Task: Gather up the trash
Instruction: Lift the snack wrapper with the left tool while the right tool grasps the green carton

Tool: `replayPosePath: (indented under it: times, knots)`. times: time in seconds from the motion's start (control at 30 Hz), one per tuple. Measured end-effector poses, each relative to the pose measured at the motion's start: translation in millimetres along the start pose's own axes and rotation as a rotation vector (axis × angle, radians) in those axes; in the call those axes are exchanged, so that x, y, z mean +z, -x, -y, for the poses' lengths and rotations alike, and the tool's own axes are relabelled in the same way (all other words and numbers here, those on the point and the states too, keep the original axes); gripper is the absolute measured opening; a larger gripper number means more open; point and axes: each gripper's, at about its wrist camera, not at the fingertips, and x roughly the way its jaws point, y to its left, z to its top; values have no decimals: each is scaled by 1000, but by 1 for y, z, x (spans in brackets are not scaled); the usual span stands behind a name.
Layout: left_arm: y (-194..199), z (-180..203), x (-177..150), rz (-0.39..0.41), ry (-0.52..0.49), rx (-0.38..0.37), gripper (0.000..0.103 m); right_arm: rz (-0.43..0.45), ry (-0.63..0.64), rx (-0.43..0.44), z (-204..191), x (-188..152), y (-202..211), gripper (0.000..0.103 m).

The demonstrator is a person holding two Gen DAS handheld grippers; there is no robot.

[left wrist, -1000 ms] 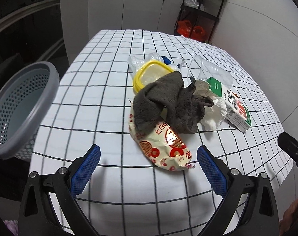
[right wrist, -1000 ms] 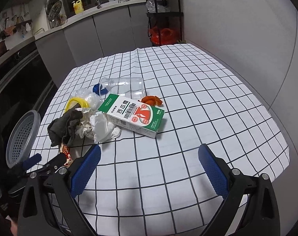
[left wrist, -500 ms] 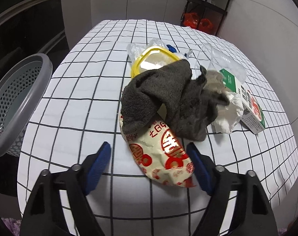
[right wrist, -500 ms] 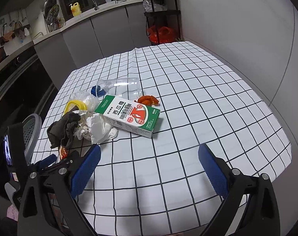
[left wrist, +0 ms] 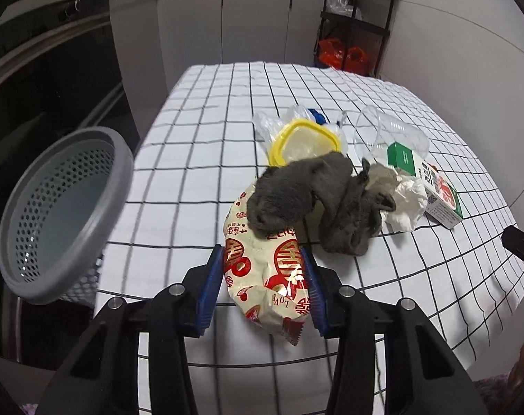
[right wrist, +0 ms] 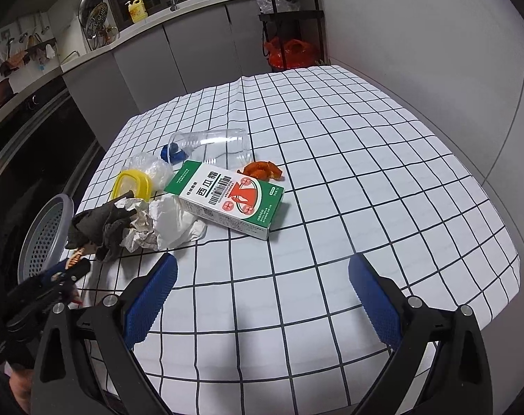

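Left gripper point(left wrist: 265, 288): blue pads clamped on both sides of a red-printed snack wrapper point(left wrist: 262, 269). Grey cloth point(left wrist: 313, 200) draped over the wrapper's far end. Yellow lid point(left wrist: 305, 140), crumpled tissue point(left wrist: 407, 204), green-white carton point(left wrist: 431, 183) beyond. Grey perforated basket point(left wrist: 61, 207) at the table's left edge.

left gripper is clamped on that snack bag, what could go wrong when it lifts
The gray cloth drapes over the far end of the snack bag, so lifting may drag it along or tip it onto the yellow lid. The left gripper pinches only the crinkly near end; it might slip before reaching the gray basket.
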Motion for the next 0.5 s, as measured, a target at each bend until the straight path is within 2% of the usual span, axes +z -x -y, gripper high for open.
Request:
replayPosePath:
  times: [0.3, 0.5]
  knots:
    - [28, -23, 5, 76, 1, 38, 43, -27, 115, 20, -3, 12, -21, 95]
    - [40, -26, 10, 111, -3, 18, 43, -39, 232, 57, -12, 32, -53, 95]
